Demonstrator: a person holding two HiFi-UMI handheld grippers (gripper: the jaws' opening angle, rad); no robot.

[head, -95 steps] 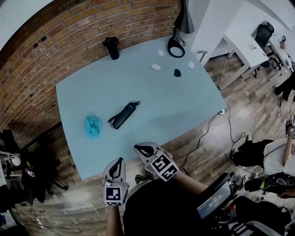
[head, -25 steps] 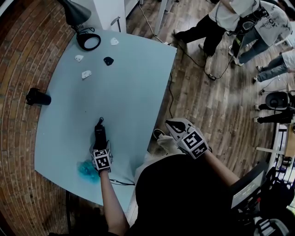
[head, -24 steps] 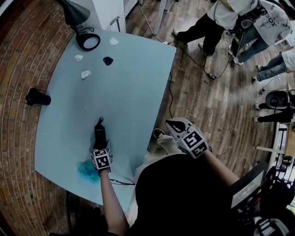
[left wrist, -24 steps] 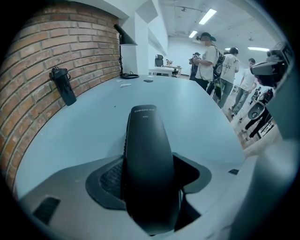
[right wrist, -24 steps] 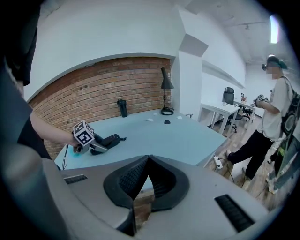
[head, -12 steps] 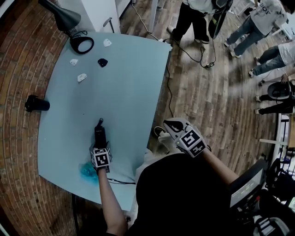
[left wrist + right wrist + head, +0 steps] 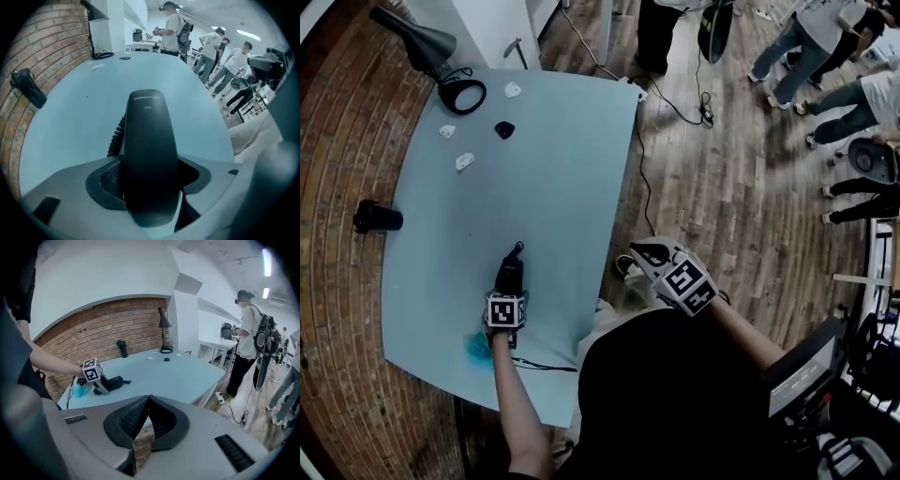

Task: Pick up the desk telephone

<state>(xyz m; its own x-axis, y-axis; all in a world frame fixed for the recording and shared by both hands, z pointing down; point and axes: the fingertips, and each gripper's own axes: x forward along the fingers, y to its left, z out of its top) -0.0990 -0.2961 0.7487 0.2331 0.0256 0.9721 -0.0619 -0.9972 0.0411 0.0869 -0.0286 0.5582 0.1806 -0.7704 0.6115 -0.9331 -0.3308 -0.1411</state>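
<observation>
L gripper (image 7: 507, 290) had both jaws clamped on the black phone (image 7: 511, 268) near the front of the pale-blue table (image 7: 567, 141); coiled cord (image 7: 115, 138) beside it; blue object (image 7: 476, 347) just behind the gripper; R gripper (image 7: 645, 253), jaws fully together & empty, hung off the table's side above the wood floor (image 7: 712, 187); people (image 7: 825, 47) stood in the bkgd.
</observation>
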